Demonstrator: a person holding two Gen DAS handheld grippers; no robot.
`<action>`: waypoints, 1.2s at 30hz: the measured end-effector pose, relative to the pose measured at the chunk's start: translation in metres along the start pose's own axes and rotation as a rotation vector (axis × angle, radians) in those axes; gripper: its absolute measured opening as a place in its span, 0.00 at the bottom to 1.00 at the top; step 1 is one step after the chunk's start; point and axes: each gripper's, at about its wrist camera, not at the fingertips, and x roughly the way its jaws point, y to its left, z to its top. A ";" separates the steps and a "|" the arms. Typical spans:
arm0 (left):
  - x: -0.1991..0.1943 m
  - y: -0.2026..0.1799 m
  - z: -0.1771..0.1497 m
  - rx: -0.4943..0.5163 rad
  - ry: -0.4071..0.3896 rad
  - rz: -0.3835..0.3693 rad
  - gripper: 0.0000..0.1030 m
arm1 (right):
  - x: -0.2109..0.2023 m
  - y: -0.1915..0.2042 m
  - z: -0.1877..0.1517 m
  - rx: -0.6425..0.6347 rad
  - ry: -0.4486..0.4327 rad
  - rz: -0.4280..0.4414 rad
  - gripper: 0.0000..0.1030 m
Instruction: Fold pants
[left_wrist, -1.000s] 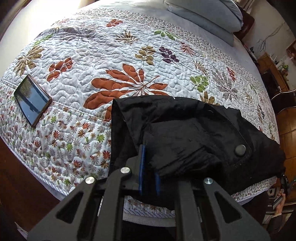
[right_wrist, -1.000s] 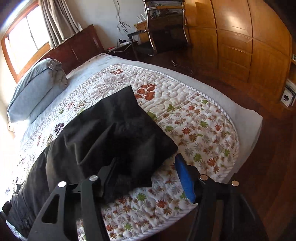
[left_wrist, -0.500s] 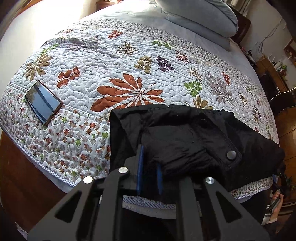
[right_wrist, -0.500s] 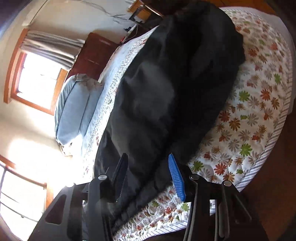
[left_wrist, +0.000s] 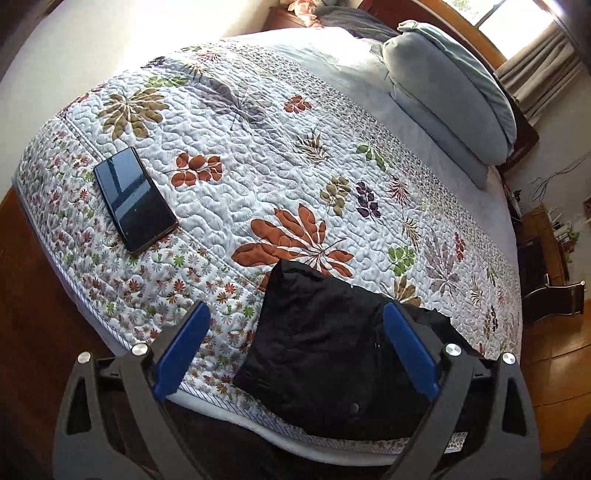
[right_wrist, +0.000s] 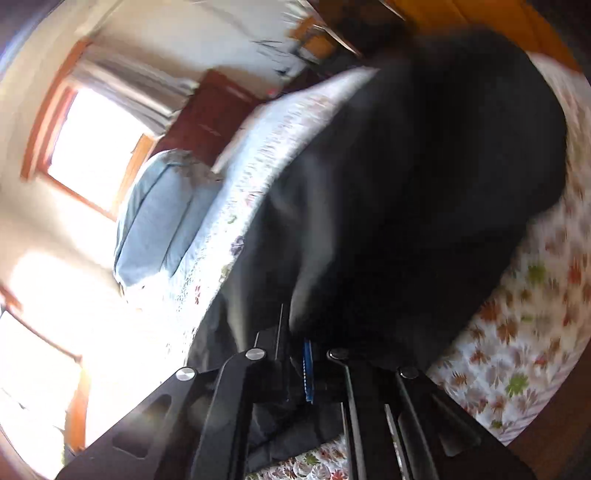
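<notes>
The black pants lie bunched at the near edge of the bed on the floral quilt. My left gripper is open, its blue pads spread wide either side of the pants' waist end, holding nothing. In the blurred right wrist view the pants fill most of the frame, lying along the bed. My right gripper is shut on a fold of the black fabric at its near edge.
A black phone lies on the quilt at the left. Grey pillows lie at the head of the bed. Wooden floor borders the bed; furniture stands at the right.
My left gripper has let go of the pants, opened wide and drawn back. My right gripper has closed on the fabric and is moving fast, blurring its view.
</notes>
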 end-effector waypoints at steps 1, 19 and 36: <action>0.003 -0.006 -0.004 0.005 0.012 -0.015 0.92 | -0.004 0.011 0.002 -0.049 -0.018 0.026 0.05; 0.116 -0.178 -0.152 0.498 0.353 -0.174 0.92 | -0.047 -0.047 -0.011 0.195 -0.005 -0.033 0.51; 0.138 -0.200 -0.191 0.464 0.432 -0.208 0.92 | -0.029 0.007 0.079 0.129 -0.105 0.296 0.10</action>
